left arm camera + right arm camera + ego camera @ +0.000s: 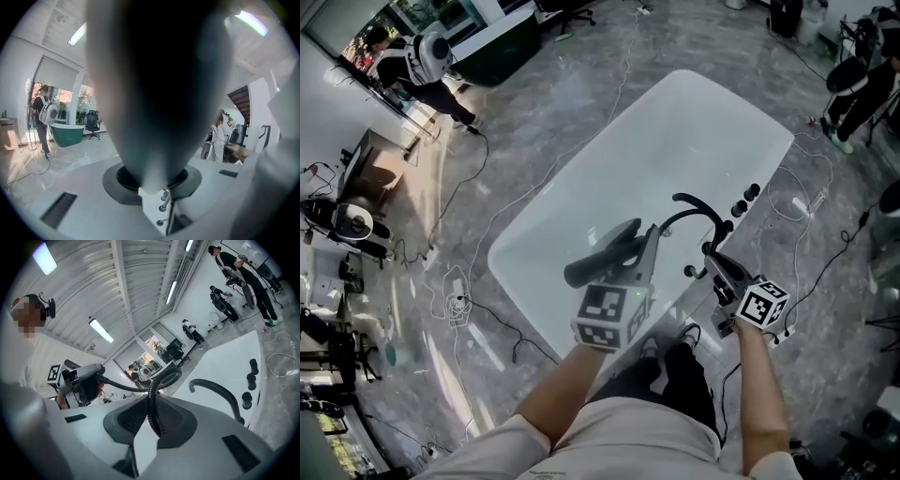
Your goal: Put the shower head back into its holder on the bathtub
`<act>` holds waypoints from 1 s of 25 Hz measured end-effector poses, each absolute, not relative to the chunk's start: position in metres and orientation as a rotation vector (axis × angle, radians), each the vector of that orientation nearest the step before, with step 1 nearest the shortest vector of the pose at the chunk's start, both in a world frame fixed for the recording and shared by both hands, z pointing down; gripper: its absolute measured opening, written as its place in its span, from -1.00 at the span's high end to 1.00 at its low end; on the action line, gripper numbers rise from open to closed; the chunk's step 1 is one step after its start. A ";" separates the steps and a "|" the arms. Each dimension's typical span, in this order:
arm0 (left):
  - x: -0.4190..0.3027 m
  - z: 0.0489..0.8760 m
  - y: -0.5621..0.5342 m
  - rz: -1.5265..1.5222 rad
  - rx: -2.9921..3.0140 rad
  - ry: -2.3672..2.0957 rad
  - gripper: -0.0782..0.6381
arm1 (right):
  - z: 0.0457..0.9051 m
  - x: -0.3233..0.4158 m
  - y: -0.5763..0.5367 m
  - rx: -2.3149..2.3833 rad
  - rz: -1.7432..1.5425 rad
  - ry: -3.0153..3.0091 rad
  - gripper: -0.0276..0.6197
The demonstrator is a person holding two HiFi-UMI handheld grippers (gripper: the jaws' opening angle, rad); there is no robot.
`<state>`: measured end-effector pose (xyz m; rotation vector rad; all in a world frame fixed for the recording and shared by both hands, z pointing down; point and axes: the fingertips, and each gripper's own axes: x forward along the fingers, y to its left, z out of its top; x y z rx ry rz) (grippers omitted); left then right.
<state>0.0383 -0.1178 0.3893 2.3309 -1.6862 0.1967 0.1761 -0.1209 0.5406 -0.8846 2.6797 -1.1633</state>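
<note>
Black shower head (602, 255) sits clamped in the left gripper (639, 251), held above the white tub (675, 141). Right gripper (715, 258) pinches the ribbed hose (152, 404) between its pads, near the faucet (218, 386).

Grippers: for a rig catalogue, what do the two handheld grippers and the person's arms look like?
The left gripper and right gripper are grey and two-jawed, each bearing a white cube with black square markers. Short pale sleeves; forearms uncovered.

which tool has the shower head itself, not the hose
The left tool, shut on the dark shower head; the right tool pinches only the ribbed hose.
</note>
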 end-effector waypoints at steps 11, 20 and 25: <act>0.067 0.407 -0.128 0.219 2.337 -1.653 0.51 | 0.608 0.187 -0.119 -1.024 -1.098 2.919 0.72; 0.077 0.440 -0.138 0.227 2.356 -1.558 0.51 | 0.691 0.179 -0.126 -1.164 -0.845 3.227 0.72; 0.092 0.444 -0.149 0.209 2.413 -1.499 0.51 | 0.754 0.175 -0.133 -1.200 -0.743 3.346 0.72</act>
